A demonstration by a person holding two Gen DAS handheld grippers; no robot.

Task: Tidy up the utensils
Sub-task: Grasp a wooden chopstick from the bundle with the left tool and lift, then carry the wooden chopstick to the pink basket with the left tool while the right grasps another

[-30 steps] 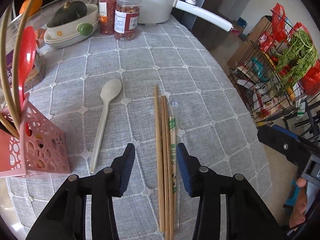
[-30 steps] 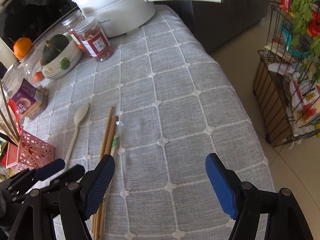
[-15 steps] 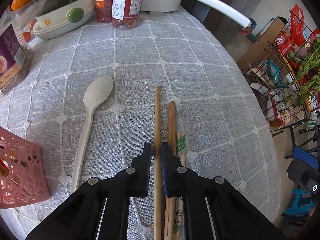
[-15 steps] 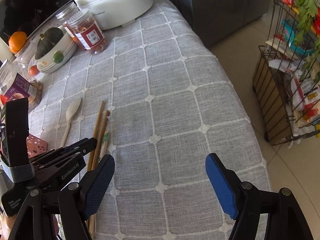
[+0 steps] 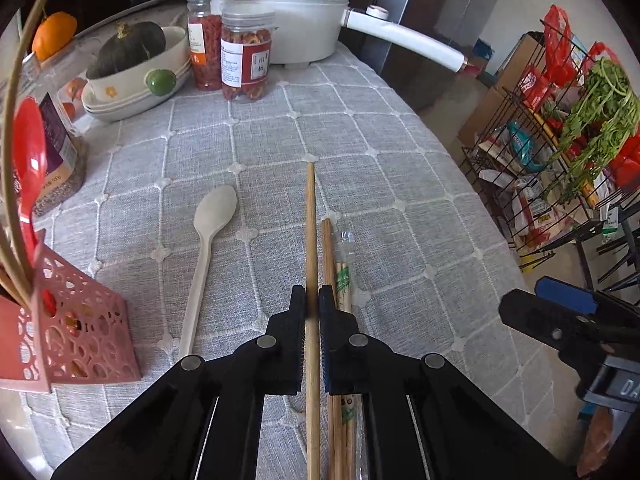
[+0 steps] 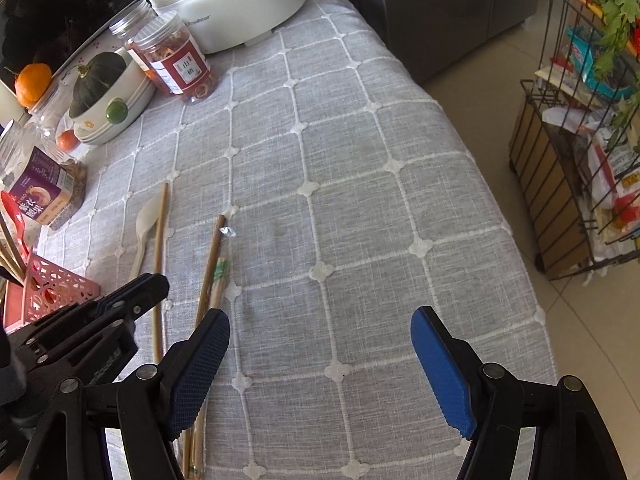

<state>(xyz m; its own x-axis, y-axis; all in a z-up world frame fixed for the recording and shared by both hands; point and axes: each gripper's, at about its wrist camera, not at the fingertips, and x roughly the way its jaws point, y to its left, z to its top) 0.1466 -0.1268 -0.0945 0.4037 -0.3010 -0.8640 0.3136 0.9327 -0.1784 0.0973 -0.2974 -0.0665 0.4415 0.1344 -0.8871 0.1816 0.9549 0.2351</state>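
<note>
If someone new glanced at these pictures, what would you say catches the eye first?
Probably the left claw, shut on a single wooden chopstick in the middle of the grey checked tablecloth, with more chopsticks lying just right of it. Next, the pink perforated utensil holder at the left edge, and the big white pot at the far end.

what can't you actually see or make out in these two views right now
- Near ends of the held chopstick and the loose chopsticks: left wrist view, cut off by the bottom edge and the left gripper.
- Pink utensil basket contents: right wrist view, cut off by the left edge.
- Jar label text: too small.
</note>
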